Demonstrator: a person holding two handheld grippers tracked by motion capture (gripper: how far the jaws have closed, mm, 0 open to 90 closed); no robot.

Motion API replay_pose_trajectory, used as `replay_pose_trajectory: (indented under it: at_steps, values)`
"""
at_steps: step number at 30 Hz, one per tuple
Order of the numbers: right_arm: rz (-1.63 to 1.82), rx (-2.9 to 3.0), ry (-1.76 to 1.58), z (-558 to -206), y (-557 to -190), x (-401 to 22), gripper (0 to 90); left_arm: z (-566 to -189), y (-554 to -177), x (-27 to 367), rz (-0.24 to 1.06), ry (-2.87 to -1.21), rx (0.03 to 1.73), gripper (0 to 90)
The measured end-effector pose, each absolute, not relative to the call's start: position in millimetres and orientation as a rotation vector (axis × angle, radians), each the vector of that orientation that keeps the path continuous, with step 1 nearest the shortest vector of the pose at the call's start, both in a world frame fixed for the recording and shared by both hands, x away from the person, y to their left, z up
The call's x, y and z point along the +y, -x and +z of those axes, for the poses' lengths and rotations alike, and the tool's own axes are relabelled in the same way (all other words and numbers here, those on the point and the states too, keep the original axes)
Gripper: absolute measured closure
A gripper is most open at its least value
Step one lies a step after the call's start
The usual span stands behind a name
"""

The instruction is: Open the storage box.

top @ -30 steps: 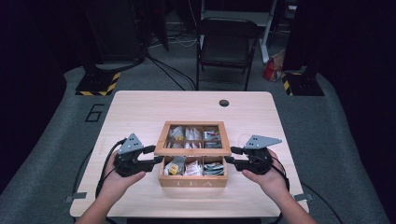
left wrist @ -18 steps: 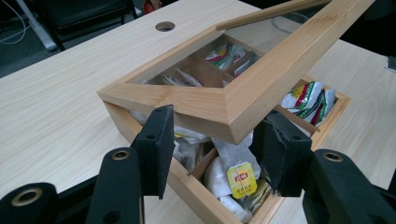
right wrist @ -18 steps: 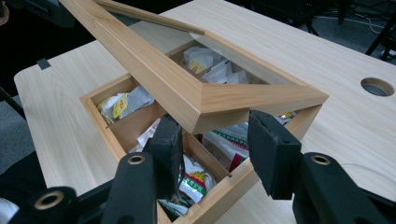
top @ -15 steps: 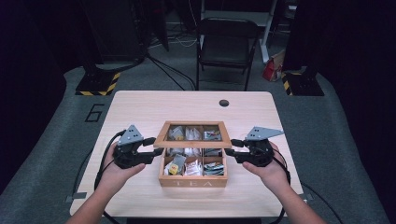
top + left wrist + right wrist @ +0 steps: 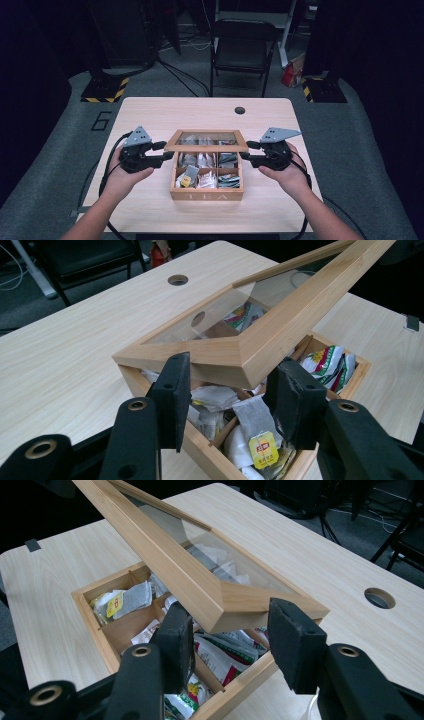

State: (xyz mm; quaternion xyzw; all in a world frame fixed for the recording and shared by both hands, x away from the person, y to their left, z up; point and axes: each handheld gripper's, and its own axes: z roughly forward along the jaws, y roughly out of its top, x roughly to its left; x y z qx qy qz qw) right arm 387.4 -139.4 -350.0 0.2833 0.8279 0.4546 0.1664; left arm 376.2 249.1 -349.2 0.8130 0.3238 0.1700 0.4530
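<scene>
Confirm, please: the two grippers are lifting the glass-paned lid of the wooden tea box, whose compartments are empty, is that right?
Not quite: the compartments are not empty. The left gripper view shows tea bags and sachets under the lifted lid of the tea box. The left gripper and right gripper do flank that lid.

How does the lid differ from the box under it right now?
Pose: the lid is tilted, its front edge raised and its rear edge down on the box, while the box sits flat on the table.
Build: the lid is a thin frame around a clear pane; the box is deeper, split into compartments holding tea bags, and marked TEA on its front wall.
Both are the same light wood.
</scene>
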Motion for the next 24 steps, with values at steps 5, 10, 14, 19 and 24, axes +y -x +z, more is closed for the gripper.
replay_pose_trajectory:
  at_steps: [5, 10, 14, 19, 24]
  values:
    - [1.315, 2.346, -0.835, -345.9, -391.9, -139.3, 53.3, -343.0, -380.2, 248.3, 0.432, -2.016, 0.796, 53.6]
    - [1.328, 2.347, -0.854, -340.1, -398.0, -139.4, 53.3, -336.6, -386.4, 248.4, 0.431, -2.01, 0.793, 54.0]
    - [1.319, 2.331, -0.841, -337.3, -404.7, -137.6, 51.3, -332.2, -391.6, 248.9, 0.428, -2.007, 0.791, 54.2]
    - [1.285, 2.329, -0.823, -340.2, -411.0, -135.1, 48.4, -327.4, -398.2, 249.6, 0.426, -1.991, 0.794, 54.4]
    - [1.277, 2.309, -0.833, -344.8, -424.2, -133.3, 47.1, -321.9, -406.2, 250.2, 0.423, -1.973, 0.8, 54.7]
